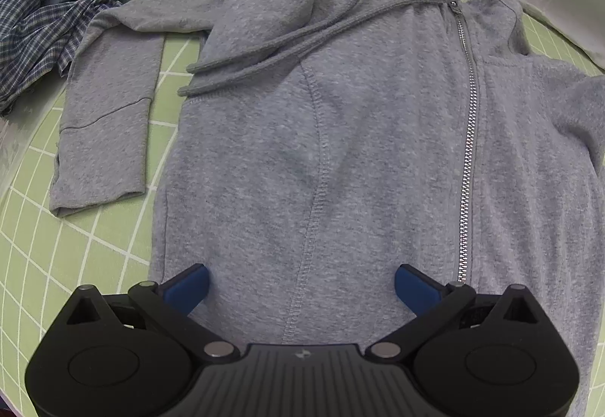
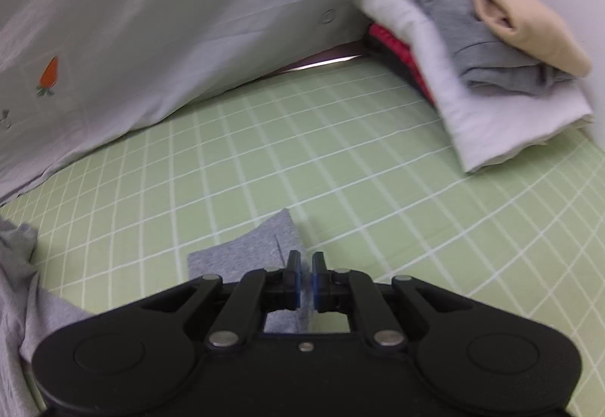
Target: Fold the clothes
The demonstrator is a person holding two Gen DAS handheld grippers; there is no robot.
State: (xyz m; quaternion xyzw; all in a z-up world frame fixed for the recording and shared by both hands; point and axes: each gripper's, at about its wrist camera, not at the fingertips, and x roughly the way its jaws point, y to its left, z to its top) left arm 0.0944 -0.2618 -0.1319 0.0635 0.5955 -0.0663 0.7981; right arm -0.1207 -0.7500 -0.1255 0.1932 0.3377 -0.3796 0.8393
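A grey zip hoodie lies flat on the green grid mat, front up, zipper closed, hood and drawstrings flopped to the left. Its left sleeve lies bent beside the body. My left gripper is open, its blue pads spread over the hoodie's lower body. My right gripper is shut on the cuff end of the hoodie's other sleeve, held just above the mat. More of the hoodie shows at the left edge of the right wrist view.
A crumpled blue plaid shirt lies at the far left. A stack of folded clothes, beige, grey, white and red, sits at the mat's far right corner. A white sheet with a carrot print borders the far edge.
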